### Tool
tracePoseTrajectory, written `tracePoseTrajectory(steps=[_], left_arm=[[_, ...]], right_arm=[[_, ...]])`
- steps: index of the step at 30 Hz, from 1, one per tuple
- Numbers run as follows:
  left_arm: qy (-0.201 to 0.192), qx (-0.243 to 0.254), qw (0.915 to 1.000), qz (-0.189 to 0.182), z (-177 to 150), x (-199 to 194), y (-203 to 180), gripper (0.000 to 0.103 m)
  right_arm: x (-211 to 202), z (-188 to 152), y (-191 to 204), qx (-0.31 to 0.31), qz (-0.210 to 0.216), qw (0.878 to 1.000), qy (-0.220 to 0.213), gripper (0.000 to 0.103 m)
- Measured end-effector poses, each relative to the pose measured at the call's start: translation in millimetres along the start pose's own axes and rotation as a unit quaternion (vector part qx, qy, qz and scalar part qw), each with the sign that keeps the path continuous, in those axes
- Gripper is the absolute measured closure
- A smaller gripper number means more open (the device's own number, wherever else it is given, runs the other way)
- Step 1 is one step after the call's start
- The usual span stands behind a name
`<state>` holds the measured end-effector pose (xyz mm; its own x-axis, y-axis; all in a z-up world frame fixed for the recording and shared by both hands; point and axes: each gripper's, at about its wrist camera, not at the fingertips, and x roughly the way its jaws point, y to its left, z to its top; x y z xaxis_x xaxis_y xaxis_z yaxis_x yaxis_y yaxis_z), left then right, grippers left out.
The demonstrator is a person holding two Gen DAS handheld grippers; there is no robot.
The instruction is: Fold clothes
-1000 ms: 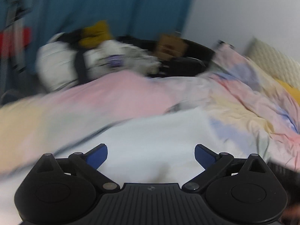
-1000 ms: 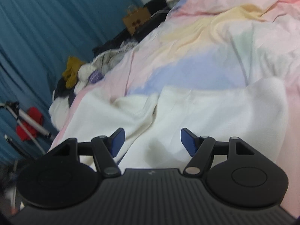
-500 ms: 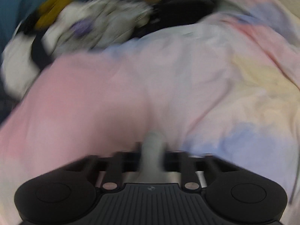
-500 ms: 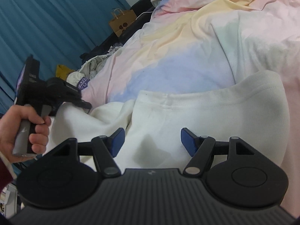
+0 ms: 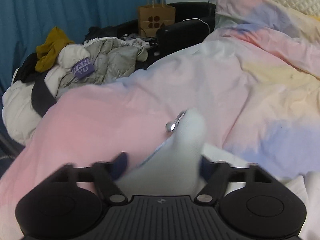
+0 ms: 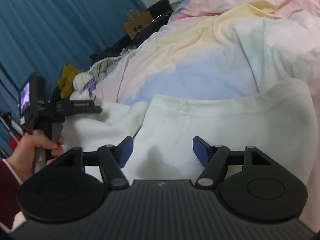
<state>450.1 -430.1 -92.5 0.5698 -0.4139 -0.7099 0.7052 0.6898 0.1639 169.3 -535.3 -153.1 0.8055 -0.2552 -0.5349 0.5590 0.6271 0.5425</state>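
We're holding the left gripper (image 5: 161,165) jaws wide around a raised fold of the white garment (image 6: 220,124); right gripper (image 6: 162,151) jaws wide, empty, garment just ahead on the bed (image 6: 200,64). Risk: cloth slipping out, fold collapsing.

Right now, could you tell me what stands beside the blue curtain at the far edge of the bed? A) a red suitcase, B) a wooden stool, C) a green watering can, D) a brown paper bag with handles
D: a brown paper bag with handles stands against the blue curtain, behind the pile of clothes.
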Motion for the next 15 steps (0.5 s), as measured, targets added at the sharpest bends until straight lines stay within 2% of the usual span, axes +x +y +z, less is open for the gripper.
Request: tracePoseTrajectory(steps=[3,6,7,9,11,15], left_arm=[[-0.027,-0.017,0.9993,-0.017,-12,-43,6,0.016],[-0.055,-0.030,0.9976,-0.028,-35,-106,15,0.005],[-0.056,-0.033,0.9976,-0.022,-49,-128,18,0.004],[-0.056,-0.040,0.9976,-0.006,-79,-174,23,0.004],[-0.043,-0.074,0.9958,0.031,-118,-214,32,0.004],[-0.018,-0.144,0.9841,0.102,-197,-291,48,0.004]], right_arm=[[2,-1,8,-0.014,0.030,0.999,0.000,0.034],[0,0,17,-0.032,0.074,0.997,-0.009,0.034],[0,1,18,-0.034,0.085,0.996,-0.010,0.034],[1,4,22,-0.043,0.099,0.994,-0.006,0.034],[3,7,25,-0.050,0.109,0.993,0.000,0.034],[2,11,34,-0.068,0.111,0.991,-0.007,0.034]])
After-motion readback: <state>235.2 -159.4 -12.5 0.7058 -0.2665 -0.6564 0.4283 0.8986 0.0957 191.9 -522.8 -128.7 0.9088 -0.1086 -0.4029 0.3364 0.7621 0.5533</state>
